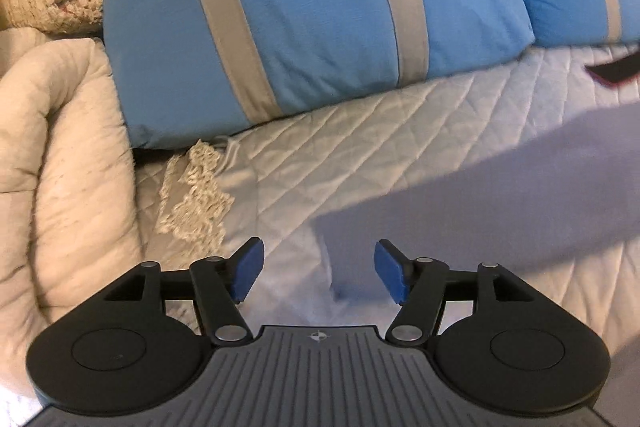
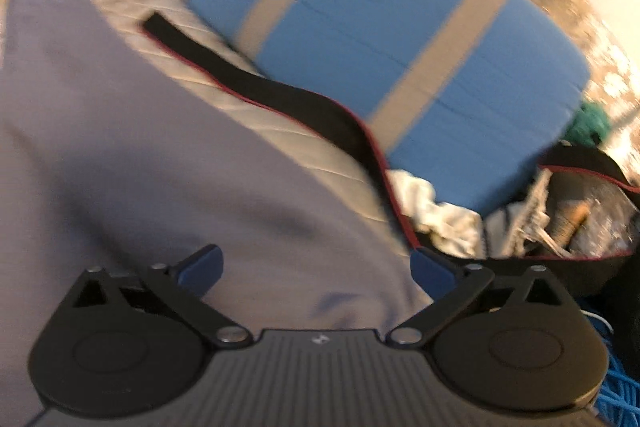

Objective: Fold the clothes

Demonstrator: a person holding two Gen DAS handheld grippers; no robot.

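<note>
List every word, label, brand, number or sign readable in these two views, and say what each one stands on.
No readable text in either view.
Small white emblem on the left hand-held gripper: a round crosshair-like mark, no letters.
Small white emblem on the right hand-held gripper: too blurred to read.
Grey garment, striped pillows, quilt: no print visible.

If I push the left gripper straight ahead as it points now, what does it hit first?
Probably the grey garment spread on the quilted bedcover, just beyond the open left gripper; the blue striped pillow lies farther back. Depth is uncertain.

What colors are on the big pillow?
Blue with grey stripes; the pillow shows best in the left wrist view.
</note>
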